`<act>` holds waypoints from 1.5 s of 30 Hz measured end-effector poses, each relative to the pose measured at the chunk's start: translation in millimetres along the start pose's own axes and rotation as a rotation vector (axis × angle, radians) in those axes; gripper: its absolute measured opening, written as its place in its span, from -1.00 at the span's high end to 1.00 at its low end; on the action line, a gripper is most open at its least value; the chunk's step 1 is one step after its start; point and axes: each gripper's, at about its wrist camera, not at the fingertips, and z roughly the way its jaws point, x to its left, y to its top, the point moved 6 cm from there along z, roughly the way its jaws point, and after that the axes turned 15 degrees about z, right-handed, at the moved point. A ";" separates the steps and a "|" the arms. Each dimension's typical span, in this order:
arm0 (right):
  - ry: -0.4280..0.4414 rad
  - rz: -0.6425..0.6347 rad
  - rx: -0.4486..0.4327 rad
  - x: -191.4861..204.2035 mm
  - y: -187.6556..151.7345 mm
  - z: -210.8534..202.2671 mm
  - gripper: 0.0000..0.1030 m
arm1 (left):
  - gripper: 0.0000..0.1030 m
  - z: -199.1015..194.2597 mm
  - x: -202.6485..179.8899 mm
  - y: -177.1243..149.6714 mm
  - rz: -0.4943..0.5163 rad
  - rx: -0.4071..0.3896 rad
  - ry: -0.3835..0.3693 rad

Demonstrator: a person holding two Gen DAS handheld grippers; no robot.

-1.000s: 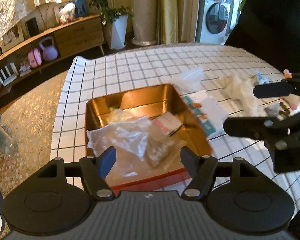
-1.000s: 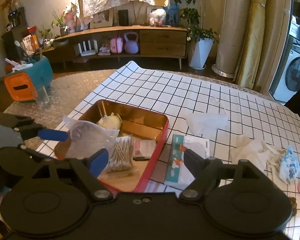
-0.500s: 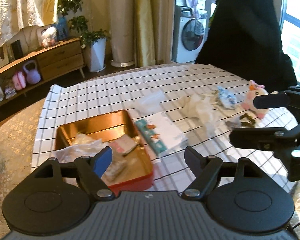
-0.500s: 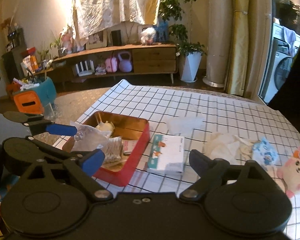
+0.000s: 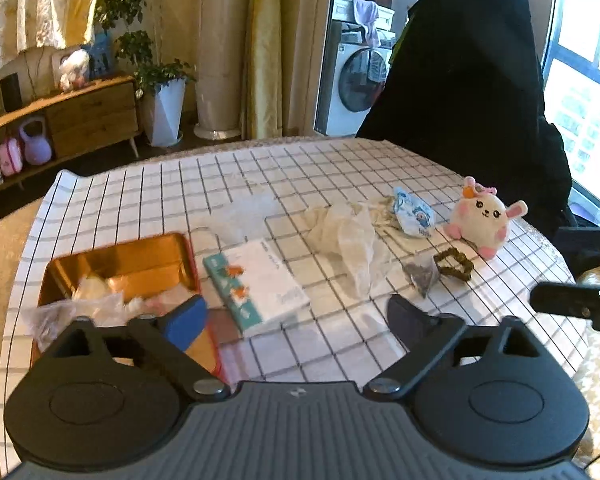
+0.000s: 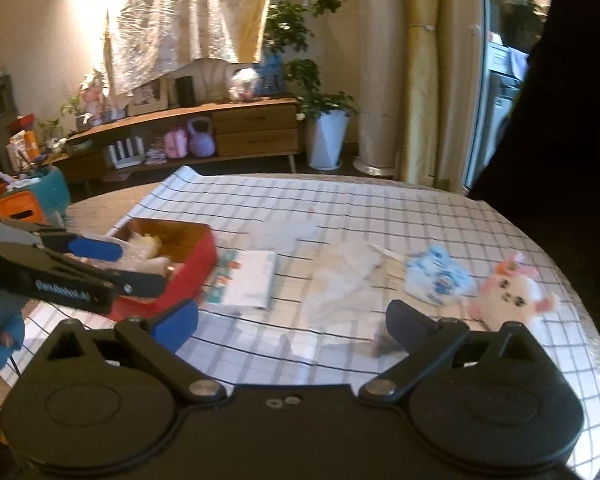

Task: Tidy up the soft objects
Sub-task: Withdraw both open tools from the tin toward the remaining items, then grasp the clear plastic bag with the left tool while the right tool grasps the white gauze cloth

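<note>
My left gripper (image 5: pixel 296 318) is spread wide, jaws just having opened, nothing between them; bare checked cloth (image 5: pixel 260 172) shows in the gap. My right gripper (image 6: pixel 292 320) is likewise spread, jaws just opened further, nothing held.

Left wrist view: tin (image 5: pixel 120 256) sits at lower left, just beyond my blue left pad (image 5: pixel 188 322), with crumpled bags inside (blurred, contents unclear). Tissue pack (image 5: pixel 256 280) lies just right of the tin, above the gap between my fingers, slightly left of centre. White crumpled plastic (image 5: pixel 348 240) is right of the pack, centre frame. A small dark sachet (image 5: pixel 420 274) and a dark hair tie (image 5: pixel 454 264) lie just above my right finger (image 5: pixel 410 320). Blue-white packet (image 5: pixel 414 210) and plush bunny (image 5: pixel 482 218) are farther off at upper right, side by side, apart from both fingers. The other gripper's fingers poke in at the right edge.

Right wrist view (motion-blurred): tin (image 6: pixel 196 256) at left of centre, red outer wall facing me; left gripper (image 6: pixel 100 264) is in front of it. Pack (image 6: pixel 252 278) above the gap, left of centre. Plastic (image 6: pixel 344 280) centre. Packet (image 6: pixel 436 276) and bunny (image 6: pixel 508 292) at right, above my right finger (image 6: pixel 408 324).
</note>
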 end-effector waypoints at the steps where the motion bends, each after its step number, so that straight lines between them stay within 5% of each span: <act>1: -0.007 0.007 0.000 -6.1 -0.5 -0.2 -0.95 | -0.97 4.6 -2.1 4.1 0.011 -0.007 0.006; 11: -0.065 0.042 0.014 -63.5 -4.1 17.3 -0.95 | -0.97 65.3 6.6 51.1 -0.006 0.014 -0.059; 23: -0.039 0.042 0.081 -67.4 8.2 69.4 -0.95 | -0.97 153.3 26.5 98.0 0.083 0.090 0.025; 45: -0.089 0.075 0.212 -38.6 24.7 217.9 -0.87 | -0.97 281.1 90.6 73.4 -0.147 0.315 0.115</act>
